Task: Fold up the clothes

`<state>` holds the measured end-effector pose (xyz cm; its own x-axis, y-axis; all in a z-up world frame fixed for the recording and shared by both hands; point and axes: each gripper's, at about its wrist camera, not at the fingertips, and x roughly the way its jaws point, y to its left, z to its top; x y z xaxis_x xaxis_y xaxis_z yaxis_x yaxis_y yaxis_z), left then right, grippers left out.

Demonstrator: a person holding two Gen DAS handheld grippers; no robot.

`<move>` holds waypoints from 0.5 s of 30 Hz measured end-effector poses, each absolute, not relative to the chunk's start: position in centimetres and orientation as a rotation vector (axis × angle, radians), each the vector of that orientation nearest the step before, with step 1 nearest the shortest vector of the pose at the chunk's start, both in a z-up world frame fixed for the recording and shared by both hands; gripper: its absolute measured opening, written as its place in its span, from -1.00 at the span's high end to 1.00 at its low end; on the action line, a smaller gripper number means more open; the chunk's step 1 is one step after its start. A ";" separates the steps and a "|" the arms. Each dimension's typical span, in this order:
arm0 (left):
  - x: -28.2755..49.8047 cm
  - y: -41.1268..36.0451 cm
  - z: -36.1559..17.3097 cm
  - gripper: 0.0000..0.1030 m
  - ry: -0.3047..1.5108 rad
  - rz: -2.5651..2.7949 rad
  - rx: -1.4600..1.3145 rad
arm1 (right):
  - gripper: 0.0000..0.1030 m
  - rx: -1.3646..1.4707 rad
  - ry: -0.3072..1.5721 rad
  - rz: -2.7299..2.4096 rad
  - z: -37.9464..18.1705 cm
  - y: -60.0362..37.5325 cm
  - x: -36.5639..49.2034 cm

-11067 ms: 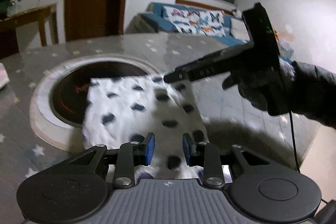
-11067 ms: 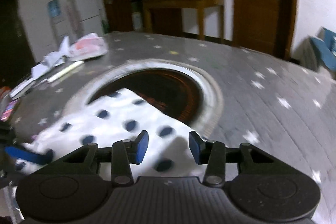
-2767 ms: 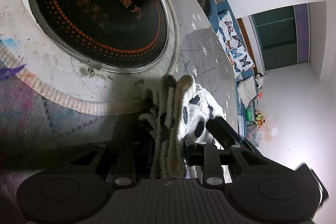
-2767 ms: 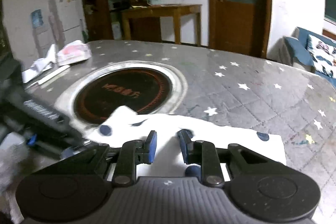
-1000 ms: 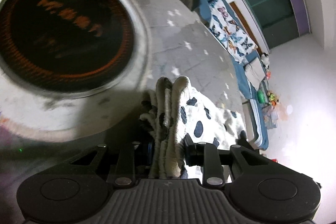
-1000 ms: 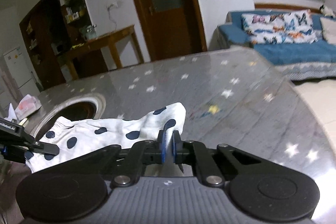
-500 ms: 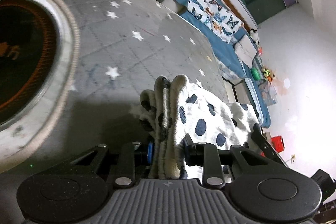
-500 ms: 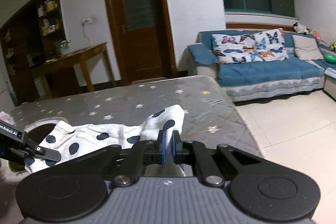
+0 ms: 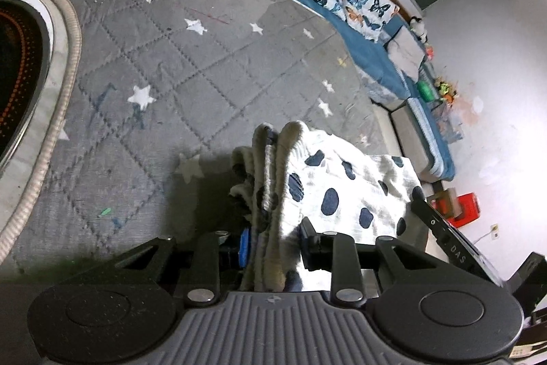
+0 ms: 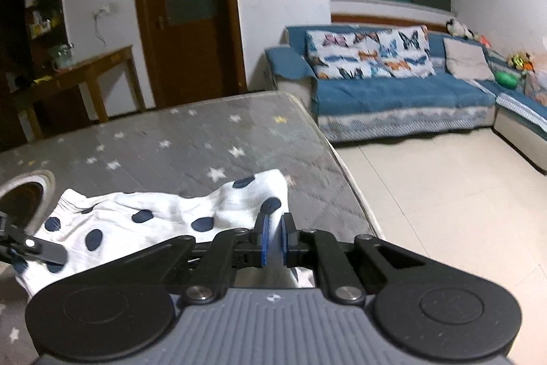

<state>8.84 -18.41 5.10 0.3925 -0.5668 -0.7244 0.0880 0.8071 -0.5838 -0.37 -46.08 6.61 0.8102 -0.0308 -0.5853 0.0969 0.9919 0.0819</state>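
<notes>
Near the table (image 10: 191, 139) edge, at about six o'clock in both wrist views, the polka-dot garment (image 9: 342, 180) is being stretched between the two tools so it settles flat: the left gripper (image 9: 273, 245) is easing its jaws apart around the thick bunched waistband (image 9: 273, 159), while the right gripper (image 10: 273, 238) is pinching a thin corner tight. Compared with a second ago, the round burner (image 9: 20, 57) is sliding off toward nine o'clock, the sofa (image 10: 393, 91) is filling the right view, and the left jaws are standing wider.
</notes>
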 end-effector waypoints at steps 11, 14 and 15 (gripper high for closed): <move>8.4 -17.0 8.2 0.15 0.960 -0.423 -0.494 | 0.75 0.152 0.626 0.001 6.8 -45.8 0.5; 8.9 -17.9 8.6 0.33 0.945 -0.466 -0.493 | 0.63 0.157 0.645 0.033 6.3 -45.0 1.6; 9.1 -18.4 8.5 0.35 0.950 -0.479 -0.488 | 0.62 0.156 0.651 0.038 6.2 -44.8 2.0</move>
<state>9.15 -18.41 8.47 0.4960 -0.5837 -0.6429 0.1705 0.7914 -0.5870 1.97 -44.75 6.15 0.7950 0.0841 -0.6007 0.0139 0.9875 0.1567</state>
